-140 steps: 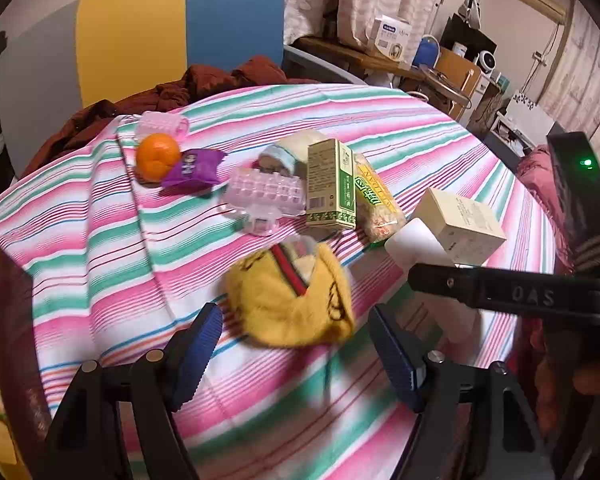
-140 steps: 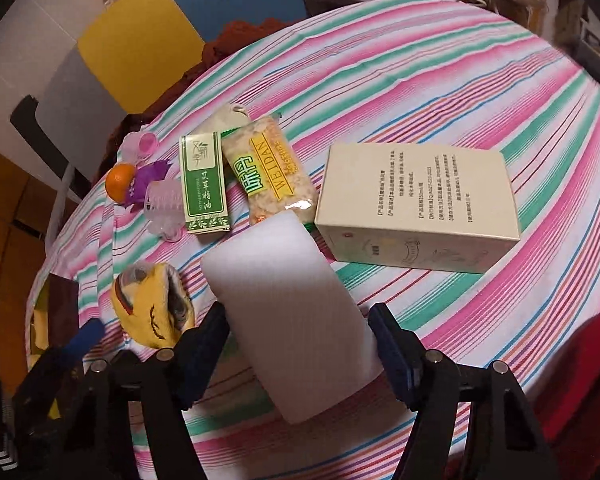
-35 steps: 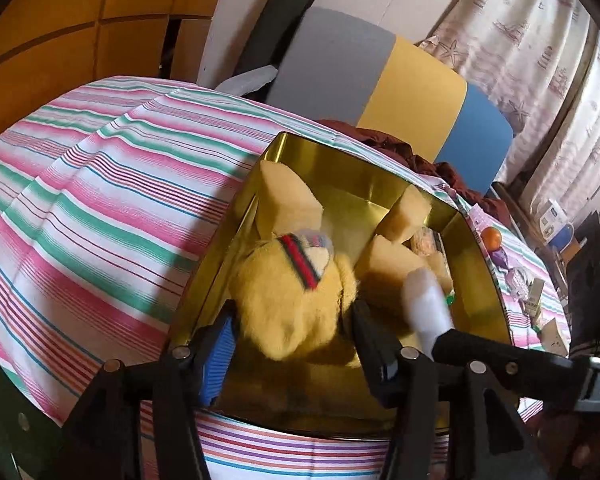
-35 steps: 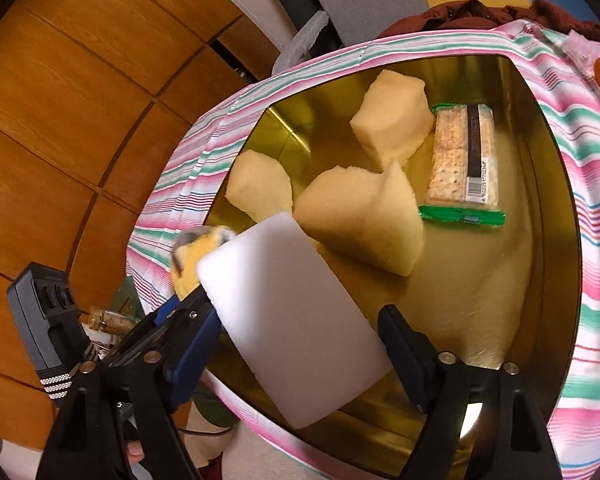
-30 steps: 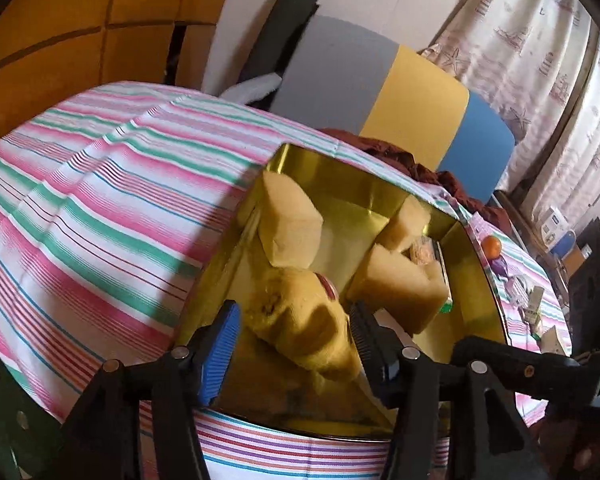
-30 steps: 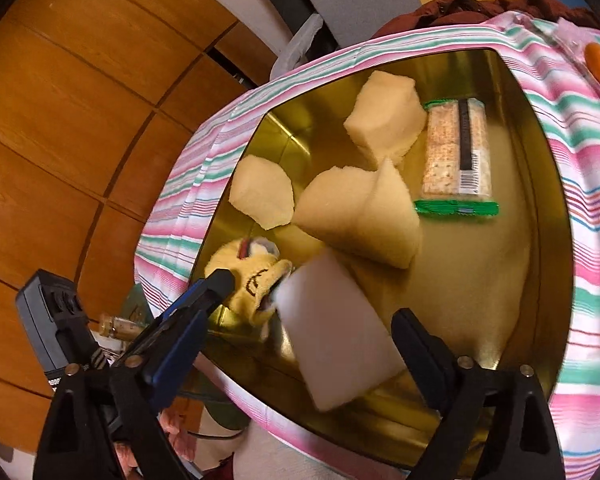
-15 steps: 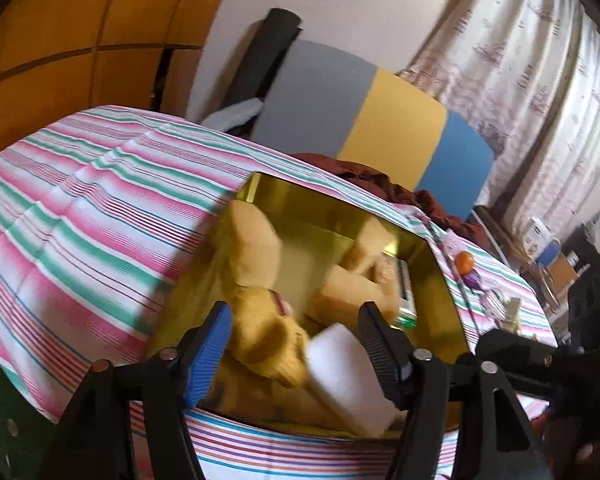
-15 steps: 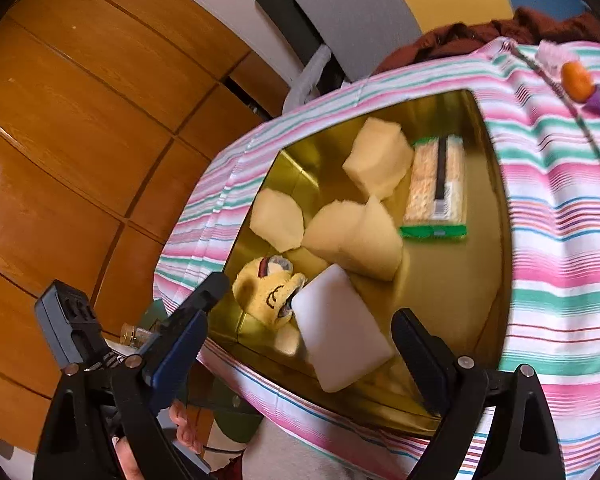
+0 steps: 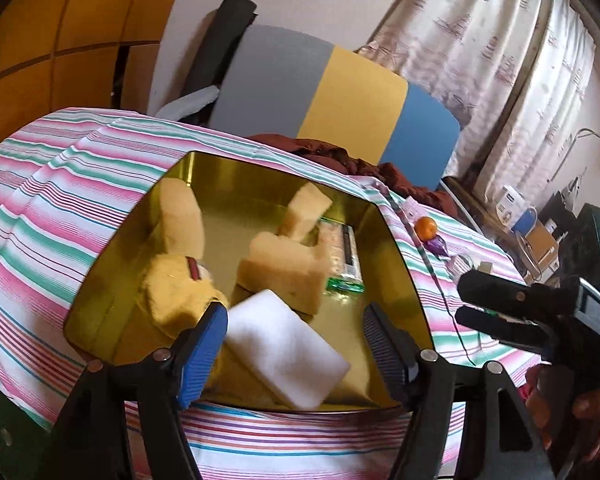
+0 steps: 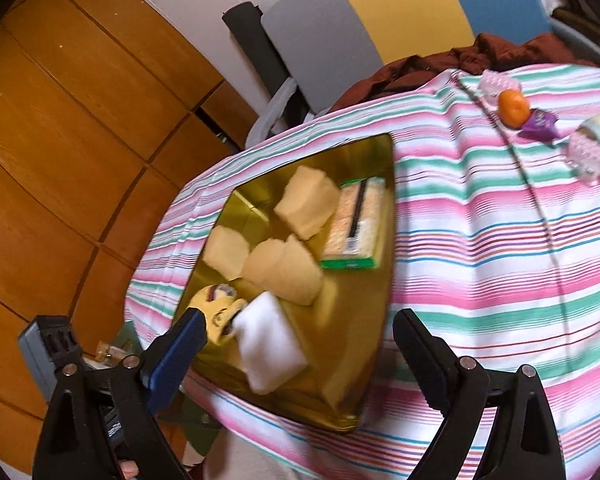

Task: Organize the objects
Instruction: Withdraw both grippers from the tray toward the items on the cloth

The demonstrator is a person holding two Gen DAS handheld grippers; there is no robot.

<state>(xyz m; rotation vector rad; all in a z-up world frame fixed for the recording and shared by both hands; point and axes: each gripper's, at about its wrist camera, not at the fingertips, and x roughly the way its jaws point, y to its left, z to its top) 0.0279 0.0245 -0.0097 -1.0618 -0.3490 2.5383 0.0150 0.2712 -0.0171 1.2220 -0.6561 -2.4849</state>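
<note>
A gold tin tray (image 9: pixel 396 248) (image 10: pixel 376 304) sits on the striped tablecloth. In it lie a yellow plush toy (image 9: pixel 176 288) (image 10: pixel 216 308), a white sponge block (image 9: pixel 284 348) (image 10: pixel 268 348), several tan foam pieces (image 9: pixel 288 272) (image 10: pixel 306 208) and a green-edged cracker pack (image 9: pixel 344 252) (image 10: pixel 356 224). My left gripper (image 9: pixel 294 344) is open and empty above the tray's near edge. My right gripper (image 10: pixel 296 352) is open and empty, above the tray's near right side. It also shows in the left wrist view (image 9: pixel 512 312).
An orange (image 10: pixel 513 108) (image 9: pixel 426 227), a purple packet (image 10: pixel 540 124) and pink plastic clips (image 10: pixel 590 156) lie on the cloth to the right. A grey, yellow and blue chair back (image 9: pixel 332 92) and brown cloth (image 10: pixel 440 68) stand behind the table. Wood panelling is on the left.
Both grippers opened and dropped the plush toy and the white sponge into the tray, then pulled back and up. The right gripper has swung toward the right.
</note>
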